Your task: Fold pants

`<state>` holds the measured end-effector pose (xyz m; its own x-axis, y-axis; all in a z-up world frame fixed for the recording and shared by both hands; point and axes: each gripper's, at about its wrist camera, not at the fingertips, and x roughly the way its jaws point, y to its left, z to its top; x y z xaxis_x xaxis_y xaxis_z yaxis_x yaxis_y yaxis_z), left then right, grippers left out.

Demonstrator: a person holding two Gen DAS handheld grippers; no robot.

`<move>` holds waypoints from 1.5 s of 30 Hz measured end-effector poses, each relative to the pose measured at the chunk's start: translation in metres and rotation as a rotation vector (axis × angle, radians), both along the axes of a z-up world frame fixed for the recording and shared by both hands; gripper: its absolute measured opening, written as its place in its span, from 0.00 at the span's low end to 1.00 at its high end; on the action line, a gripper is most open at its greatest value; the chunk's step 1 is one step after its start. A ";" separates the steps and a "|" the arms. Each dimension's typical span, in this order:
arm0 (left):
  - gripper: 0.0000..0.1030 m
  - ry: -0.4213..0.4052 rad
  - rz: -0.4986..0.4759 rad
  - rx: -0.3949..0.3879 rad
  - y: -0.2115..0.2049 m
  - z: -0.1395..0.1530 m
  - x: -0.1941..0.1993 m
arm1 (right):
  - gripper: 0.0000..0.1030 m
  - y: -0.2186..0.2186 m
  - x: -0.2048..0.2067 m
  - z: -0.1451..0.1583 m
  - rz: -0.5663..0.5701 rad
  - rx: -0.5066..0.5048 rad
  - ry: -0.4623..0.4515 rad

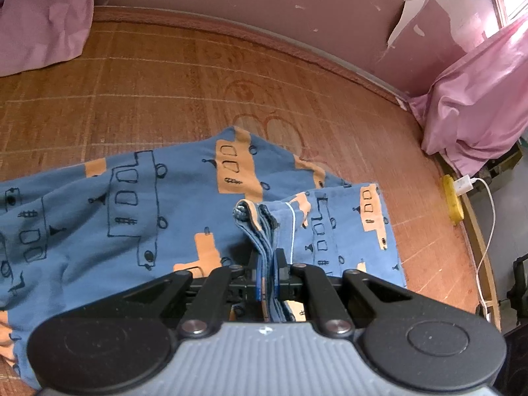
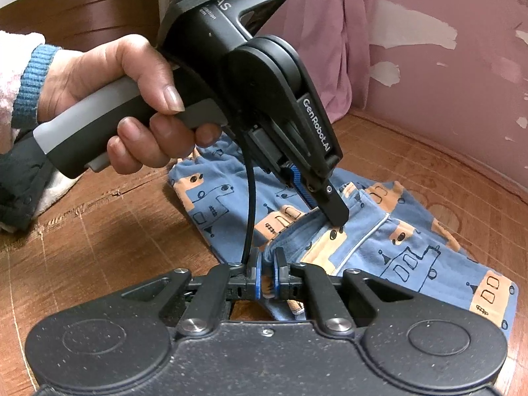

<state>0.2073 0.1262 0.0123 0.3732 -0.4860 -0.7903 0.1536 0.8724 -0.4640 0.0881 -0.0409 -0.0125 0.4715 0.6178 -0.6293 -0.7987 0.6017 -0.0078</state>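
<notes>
In the left wrist view the left tool [image 1: 267,264] sits at lower centre, its jaws closed on a bunched stack of blue fabric edges that rises between them. That fabric belongs to the pants [image 1: 132,204], blue with orange patches and black line drawings, which spread from the tool toward the left edge and lower right over a woven bamboo mat [image 1: 165,76]. Pink cloth [image 1: 475,99] hangs at the right and upper left, before a peeling wall [image 1: 297,6]. A yellow power strip [image 1: 452,203] with a white charger lies at the mat's right edge.

In the right wrist view the right tool [image 2: 266,264] at lower centre pinches a fold of the pants [image 2: 412,247] between its blue pads. Above it, a hand [image 2: 125,99] at centre left grips the handle of the left tool [image 2: 336,217], whose tips press onto the pants at frame centre; the pants lie across the centre and right of the mat
</notes>
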 end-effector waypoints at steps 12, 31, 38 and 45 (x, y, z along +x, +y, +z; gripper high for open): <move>0.24 0.014 0.024 0.064 0.006 -0.008 -0.001 | 0.32 0.000 0.002 -0.004 0.063 -0.022 0.003; 0.89 -0.362 0.192 0.584 -0.090 -0.029 -0.041 | 0.99 -0.091 0.089 -0.045 -0.478 -0.350 -0.404; 0.93 -0.377 0.224 0.484 -0.062 -0.027 -0.055 | 0.97 -0.098 0.078 -0.039 -0.528 -0.404 -0.462; 0.94 -0.433 0.173 0.512 -0.055 -0.021 -0.079 | 0.97 -0.090 0.008 -0.041 -0.372 -0.437 -0.481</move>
